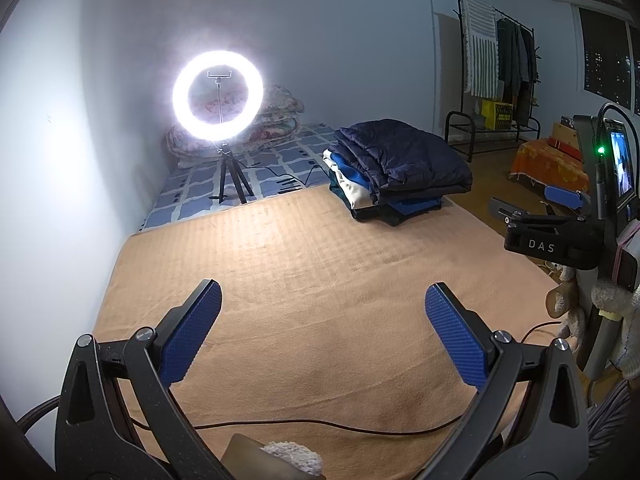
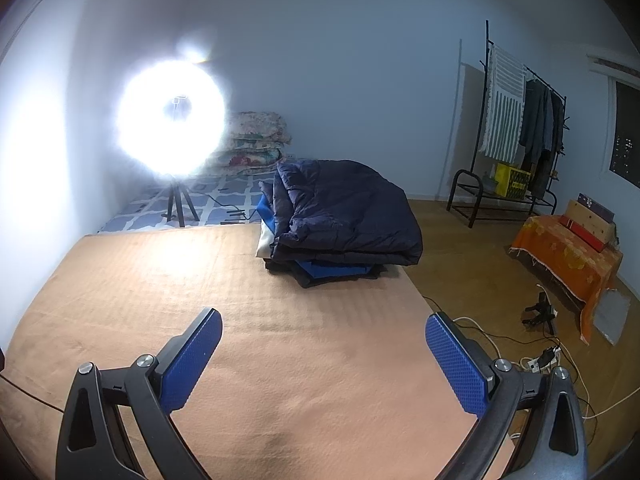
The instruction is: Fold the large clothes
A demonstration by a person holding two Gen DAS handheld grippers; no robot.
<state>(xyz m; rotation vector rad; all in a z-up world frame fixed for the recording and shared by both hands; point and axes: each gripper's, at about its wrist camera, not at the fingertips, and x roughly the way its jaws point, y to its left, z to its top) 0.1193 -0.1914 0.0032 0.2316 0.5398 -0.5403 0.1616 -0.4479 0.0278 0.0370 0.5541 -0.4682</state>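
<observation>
A stack of folded clothes (image 1: 384, 196), topped by a dark navy puffer jacket (image 1: 404, 156), sits at the far right corner of a tan blanket (image 1: 304, 280). It also shows in the right wrist view, jacket (image 2: 344, 208) on top. My left gripper (image 1: 323, 292) is open and empty, held above the blanket's near part. My right gripper (image 2: 324, 320) is open and empty above the blanket's right part, well short of the stack. The right gripper also shows at the right edge of the left wrist view (image 1: 540, 204).
A lit ring light on a tripod (image 1: 218, 96) stands at the far left on a blue patterned sheet, with floral quilts (image 1: 280, 110) behind it. A cable (image 1: 320, 424) crosses the blanket's near edge. A clothes rack (image 2: 516, 128), an orange-covered box (image 2: 568, 256) and floor cables (image 2: 544, 356) are at right.
</observation>
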